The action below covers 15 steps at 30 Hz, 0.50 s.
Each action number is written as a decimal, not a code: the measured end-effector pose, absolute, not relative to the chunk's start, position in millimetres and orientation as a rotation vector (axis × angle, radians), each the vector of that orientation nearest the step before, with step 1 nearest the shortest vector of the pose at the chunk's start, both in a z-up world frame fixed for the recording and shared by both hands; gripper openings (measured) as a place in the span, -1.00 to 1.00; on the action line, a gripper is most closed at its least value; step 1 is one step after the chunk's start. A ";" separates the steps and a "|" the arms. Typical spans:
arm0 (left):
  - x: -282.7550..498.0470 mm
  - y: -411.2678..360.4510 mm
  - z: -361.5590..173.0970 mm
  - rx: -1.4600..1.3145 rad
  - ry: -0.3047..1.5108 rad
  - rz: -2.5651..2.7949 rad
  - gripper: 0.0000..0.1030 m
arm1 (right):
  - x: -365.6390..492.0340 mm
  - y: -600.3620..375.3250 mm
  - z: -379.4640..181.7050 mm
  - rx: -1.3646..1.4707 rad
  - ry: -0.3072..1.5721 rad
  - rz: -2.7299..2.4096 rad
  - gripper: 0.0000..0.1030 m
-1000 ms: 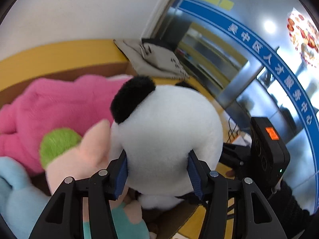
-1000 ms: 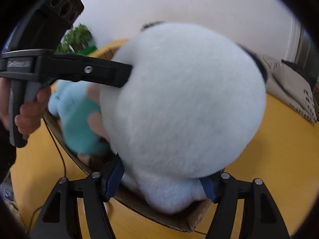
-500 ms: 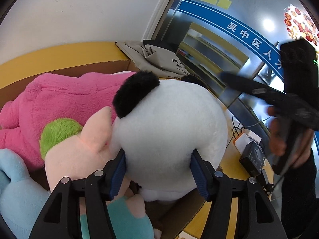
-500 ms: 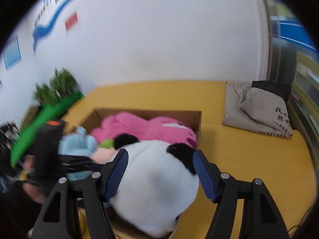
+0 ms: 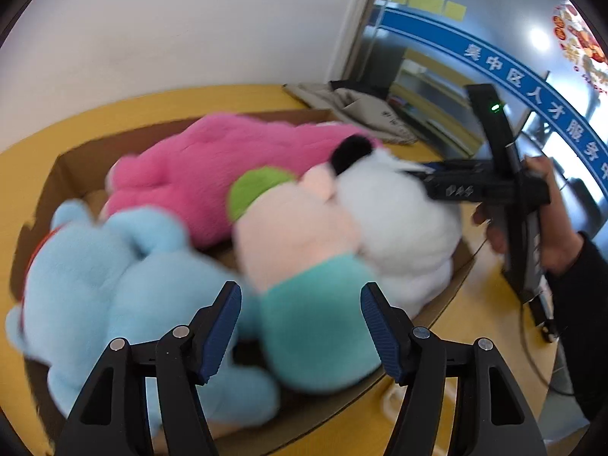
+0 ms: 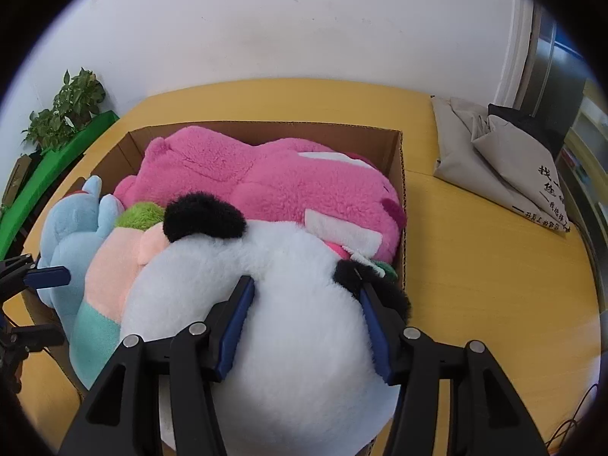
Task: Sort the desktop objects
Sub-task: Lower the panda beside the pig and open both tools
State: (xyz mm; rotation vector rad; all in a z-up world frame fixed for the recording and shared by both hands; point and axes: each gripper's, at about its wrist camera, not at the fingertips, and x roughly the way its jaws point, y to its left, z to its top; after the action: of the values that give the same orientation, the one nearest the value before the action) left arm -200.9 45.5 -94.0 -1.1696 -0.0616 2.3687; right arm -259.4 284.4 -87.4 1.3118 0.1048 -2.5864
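Observation:
A cardboard box [image 6: 401,159] on the yellow table holds a pink plush [image 6: 266,178], a light blue plush [image 5: 95,281], a peach and teal plush [image 5: 304,258] and a white panda plush [image 6: 273,326]. My right gripper [image 6: 304,304] has its jaws pressed into the panda's head, near its black ears. It shows from the side in the left wrist view [image 5: 425,174], at the panda [image 5: 402,228]. My left gripper [image 5: 300,319] is open and empty, held back above the teal and blue plushes. The box rim [image 5: 72,155] shows there too.
A grey cloth bag [image 6: 501,163] lies on the table at the back right. A potted plant [image 6: 64,110] and a green strip stand at the far left. Cables and a small device lie right of the box. The white wall is behind.
My left gripper has let go of the panda and pulled back to the left. My right gripper has come down and closed its jaws into the panda's head.

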 end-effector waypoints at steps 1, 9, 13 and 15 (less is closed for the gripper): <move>-196.8 39.6 -100.0 -1.186 -0.074 2.356 0.35 | -258.9 283.7 -86.5 1.315 0.117 -2.592 0.01; -167.0 21.2 -125.9 -1.235 -0.210 2.327 0.27 | -252.9 280.5 -84.9 1.326 0.116 -2.635 0.01; -147.7 16.2 -124.1 -1.266 -0.221 2.336 0.24 | -240.7 276.6 -83.1 1.336 0.108 -2.622 0.01; -136.4 13.0 -122.8 -1.280 -0.220 2.344 0.23 | -232.7 275.8 -82.0 1.336 0.092 -2.617 0.02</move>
State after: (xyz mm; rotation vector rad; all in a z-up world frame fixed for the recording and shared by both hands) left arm -136.4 13.0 -122.8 -1.2797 -0.2201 2.3438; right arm -232.7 275.8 -82.0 1.3356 0.0920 -2.6168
